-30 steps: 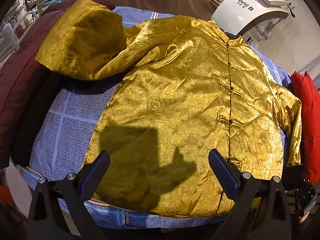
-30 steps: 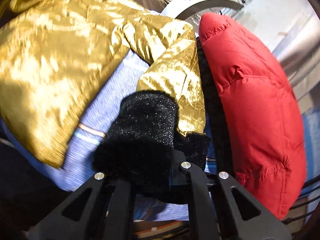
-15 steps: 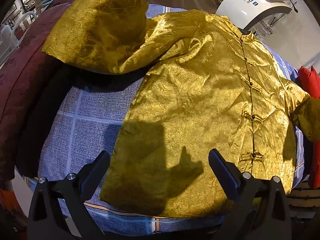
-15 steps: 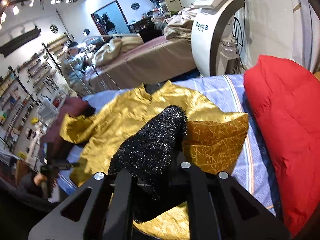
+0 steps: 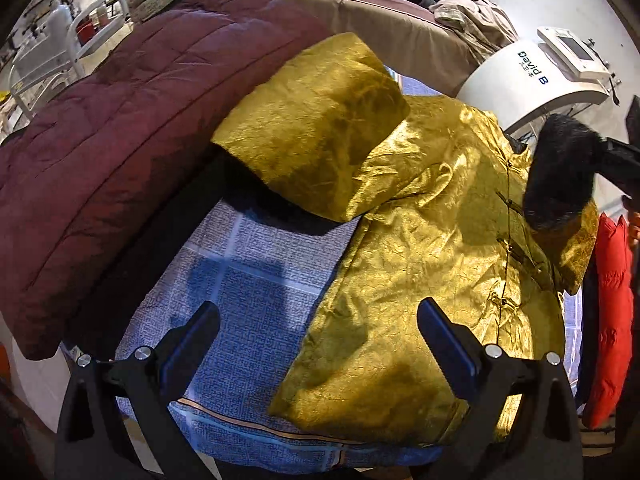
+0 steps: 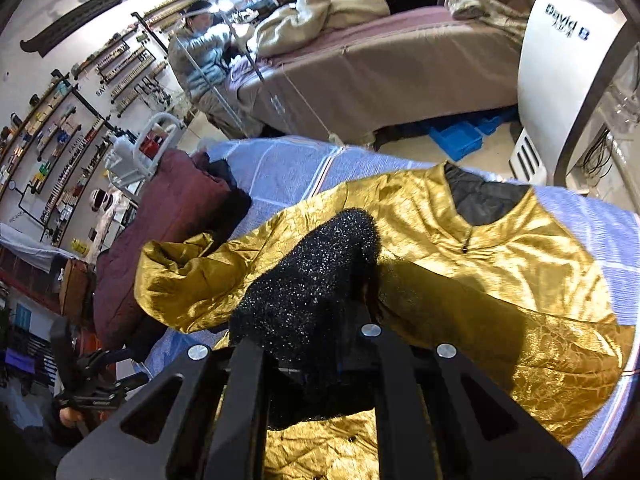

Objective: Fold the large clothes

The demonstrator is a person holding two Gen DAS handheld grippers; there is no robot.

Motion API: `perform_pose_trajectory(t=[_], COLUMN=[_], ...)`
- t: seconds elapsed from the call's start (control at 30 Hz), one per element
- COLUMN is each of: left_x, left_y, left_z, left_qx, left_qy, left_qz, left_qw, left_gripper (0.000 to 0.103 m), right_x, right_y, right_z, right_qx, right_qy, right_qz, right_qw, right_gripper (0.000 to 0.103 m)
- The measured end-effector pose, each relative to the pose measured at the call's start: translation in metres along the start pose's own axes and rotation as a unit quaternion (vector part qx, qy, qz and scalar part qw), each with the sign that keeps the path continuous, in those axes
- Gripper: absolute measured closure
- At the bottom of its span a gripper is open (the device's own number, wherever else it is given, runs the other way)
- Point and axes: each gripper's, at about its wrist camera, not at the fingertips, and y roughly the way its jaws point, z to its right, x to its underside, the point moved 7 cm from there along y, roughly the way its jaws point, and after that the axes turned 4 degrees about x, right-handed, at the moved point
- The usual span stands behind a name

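Observation:
A gold brocade jacket (image 5: 432, 248) lies front up on a blue patterned bedsheet (image 5: 248, 280). Its left sleeve (image 5: 316, 132) is spread out to the upper left. My left gripper (image 5: 318, 344) is open and empty, low over the sheet beside the jacket's lower left hem. My right gripper (image 6: 316, 364) is shut on the black fuzzy cuff (image 6: 308, 292) of the right sleeve and holds it raised over the jacket's chest. The cuff also shows in the left wrist view (image 5: 560, 168), with the gold sleeve (image 5: 576, 248) hanging beneath it.
A maroon quilted coat (image 5: 104, 152) lies along the bed's left side. A red down jacket (image 5: 608, 320) lies at the right edge. A white machine (image 5: 536, 80) stands behind the bed. A second bed (image 6: 380, 60) with piled clothes stands further back.
My right gripper has lifted the black cuff off the sheet and carried the right sleeve up and inward over the jacket's front. My left gripper has shifted left, toward the bare sheet.

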Motion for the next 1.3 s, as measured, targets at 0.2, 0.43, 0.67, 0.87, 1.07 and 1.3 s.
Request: perform_pose_trajectory(t=[0.2, 0.43, 0.67, 0.87, 1.07, 1.3], left_x=[0.013, 0.009, 0.000, -0.015, -0.030, -0.048], left_y=[-0.006, -0.003, 0.004, 0.008, 0.031, 0.047], left_z=[-0.037, -0.070, -0.086, -0.084, -0.097, -0.103], left_qx=[-0.014, -0.005, 0.094, 0.039, 0.094, 0.144], left_qy=[-0.062, -0.117, -0.222, -0.180, -0.229, -0.245], left_qz=[0.003, 0.025, 0.037, 0.060, 0.127, 0.150], left_qw=[0.9980, 0.9928, 0.9699, 0.9811, 0.9606, 0.9469], left_gripper=[0.006, 0.006, 0.006, 0.006, 0.006, 0.006], right_x=[0.003, 0.010, -0.001, 0.012, 0.064, 0.124], right_y=[0.124, 0.161, 0.107, 0.049, 0.021, 0.006], right_z=[-0.001, 0.019, 0.010, 0.023, 0.030, 0.033], right_qx=[0.073, 0.141, 0.096, 0.007, 0.001, -0.012], right_qy=[-0.012, 0.038, 0.034, 0.138, 0.160, 0.190], right_qz=[-0.043, -0.087, -0.063, -0.005, 0.013, -0.009], right_qw=[0.996, 0.985, 0.993, 0.990, 0.987, 0.982], right_gripper=[0.094, 0.025, 0.022, 0.018, 0.018, 0.018])
